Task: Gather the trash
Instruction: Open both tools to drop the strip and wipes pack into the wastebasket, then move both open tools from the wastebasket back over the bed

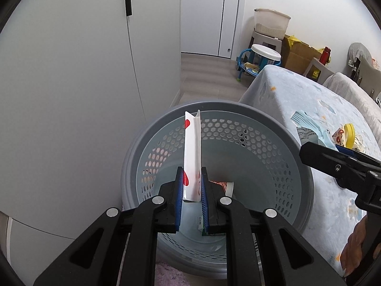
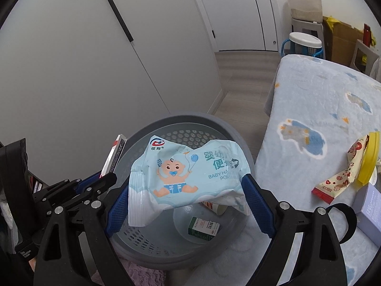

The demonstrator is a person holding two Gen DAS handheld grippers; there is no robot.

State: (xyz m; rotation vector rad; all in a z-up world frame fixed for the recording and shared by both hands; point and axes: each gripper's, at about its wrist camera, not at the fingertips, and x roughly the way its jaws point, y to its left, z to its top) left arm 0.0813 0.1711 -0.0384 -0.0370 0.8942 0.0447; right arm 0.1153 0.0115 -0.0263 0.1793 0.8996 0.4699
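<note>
Trash over basket: both grippers loaded

Trash in two pieces, both held above grey perforated laundry basket (image 1: 273, 128). Left gripper (image 1: 192, 186) clamped on white carton with red marks (image 1: 193, 147), blue pads (image 1: 180, 190) pressing its lower sides. Carton long axis running straight away from camera, far pointed end aimed at basket's back rim, near end between the pads. Seen edge-on from right wrist view, same carton (image 2: 114, 155) tilted up and to the right, left of basket.

Right gripper (image 2: 188, 197) clamped on baby wipes pack (image 2: 188, 174), wide spread of fingers, one blue pad (image 2: 117, 207) on each short end. Pack crumpled, long axis crosswise between fingers, printed face up toward camera, sagging over basket's opening.

Basket floor holding small green box (image 2: 203, 228), lying flat, plus orange-and-white cup-like item (image 1: 223, 187) partly hidden behind the pack. Rest of basket floor bare.

Basket edges: white cabinet wall (image 1: 71, 95) close on left side, bed with light blue blanket (image 2: 321, 109) touching or just beside basket's right rim, cannot tell which. Open floor strip beyond basket toward white door (image 1: 209, 14).

On blanket near right edge: red-patterned snack wrapper (image 2: 340, 176) lying diagonal, yellow lid (image 2: 370, 157) just beside it, pale box (image 2: 371, 209) below.
</note>
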